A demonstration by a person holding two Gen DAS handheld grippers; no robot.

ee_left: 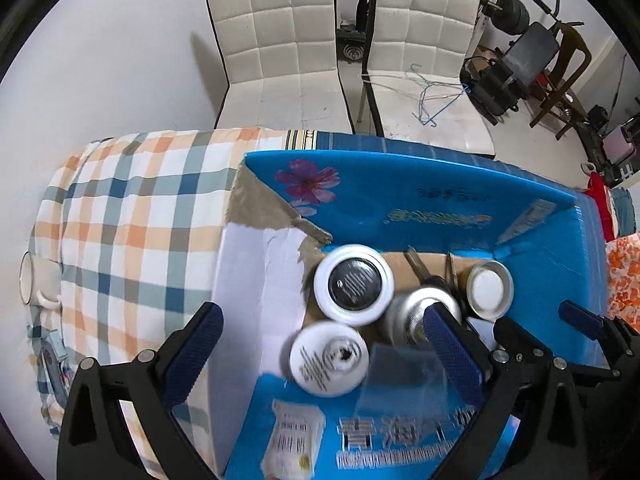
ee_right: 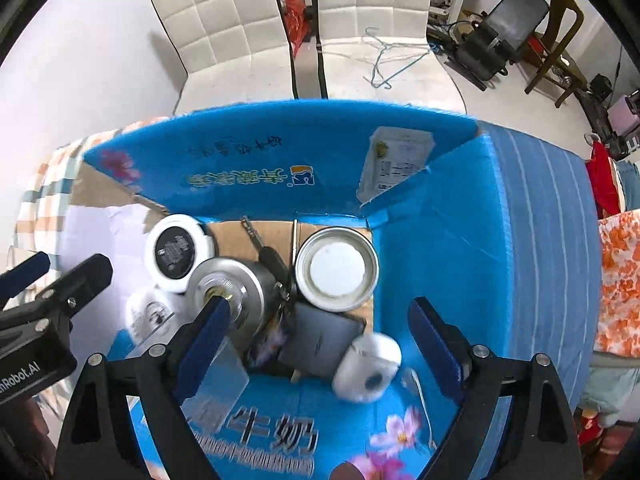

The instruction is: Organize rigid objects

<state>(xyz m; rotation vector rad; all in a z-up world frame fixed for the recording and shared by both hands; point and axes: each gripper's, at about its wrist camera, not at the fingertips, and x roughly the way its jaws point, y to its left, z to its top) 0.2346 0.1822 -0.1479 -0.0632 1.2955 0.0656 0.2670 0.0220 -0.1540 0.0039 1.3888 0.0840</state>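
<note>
Most of the sorting appears done. Gathered inside the blue box are a white jar with a black label, a silver can, a tin with a white centre, a key, a dark flat case, a white bottle and a white roll. The left claw is held wide open over the box with nothing gripped; the right claw is likewise spread and empty. Outside, a mug is seen at the edge of the checked bedcover, and is probably what remains to be collected.
</note>
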